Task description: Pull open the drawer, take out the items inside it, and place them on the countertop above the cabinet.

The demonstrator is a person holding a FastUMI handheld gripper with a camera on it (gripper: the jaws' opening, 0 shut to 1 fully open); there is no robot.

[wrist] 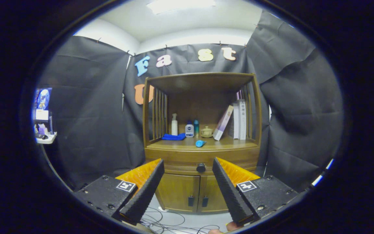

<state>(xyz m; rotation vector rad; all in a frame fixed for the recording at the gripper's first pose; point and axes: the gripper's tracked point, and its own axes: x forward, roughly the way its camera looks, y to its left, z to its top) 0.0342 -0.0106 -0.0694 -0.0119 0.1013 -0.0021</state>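
Wooden cabinet (201, 156) ahead; drawer (180, 165) closed; hand-held gripper (188, 167) agape.

Open air ahead of drawer knob (201, 167)

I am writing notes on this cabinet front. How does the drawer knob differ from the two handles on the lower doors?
The open gripper faces the cabinet, touching nothing. The drawer knob is round and single, centred on the drawer; the door handles are a pair of narrow upright tabs beside the door seam, lower down. All are dark against brown wood.

I see the wooden drawer (187, 166) closed, its dark round knob (201, 167) at centre. The countertop (180, 145) lies directly at its twelve o'clock.
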